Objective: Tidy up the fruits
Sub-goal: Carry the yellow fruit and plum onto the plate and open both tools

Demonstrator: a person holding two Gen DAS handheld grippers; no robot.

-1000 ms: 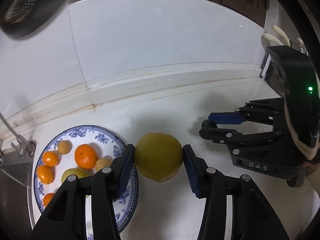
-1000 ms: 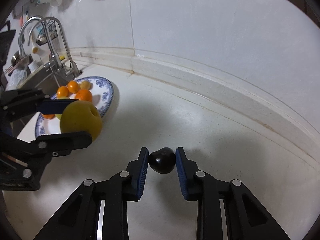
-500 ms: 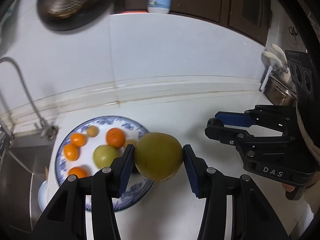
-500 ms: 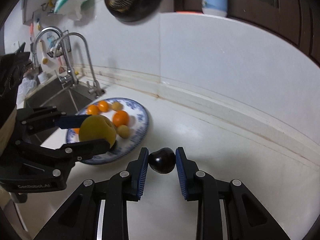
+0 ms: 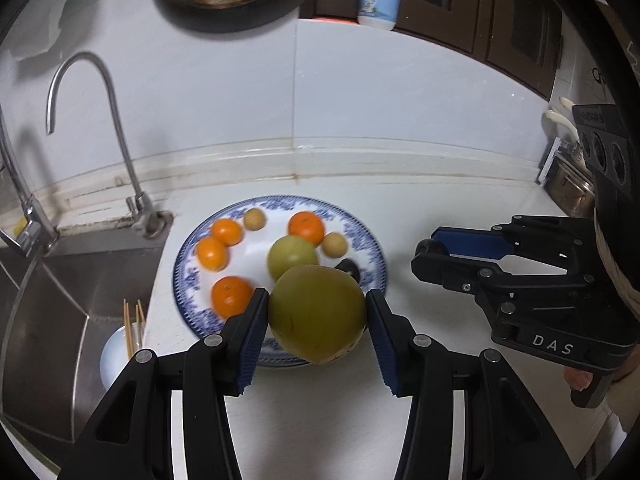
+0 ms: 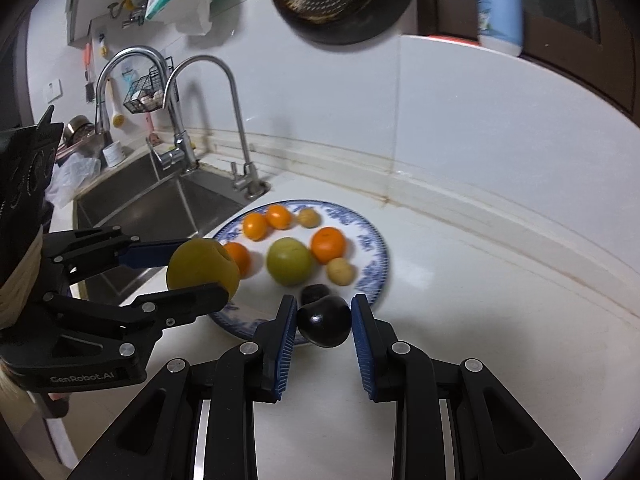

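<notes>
1. A round yellow-green pear [image 5: 316, 314] is clamped in the left gripper [image 5: 316, 320] over the plate [image 5: 372, 248] edge; no clear long axis.
2. A dark plum [image 6: 324, 320] is pinched by the right gripper [image 6: 324, 326] at the plate's near rim.
3. "DAS" and "GenRobot.AI" are printed on the grippers.

Large fruit [image 5: 316, 312]: yellow-green, round, held above the plate's near rim.
Dark fruit [image 6: 324, 320]: glossy purple-black, small, held at the near-right rim.
Plate [image 5: 368, 248]: blue-patterned, white centre, carrying four oranges [image 5: 306, 227], a green fruit [image 5: 290, 254], two tan ones.
</notes>
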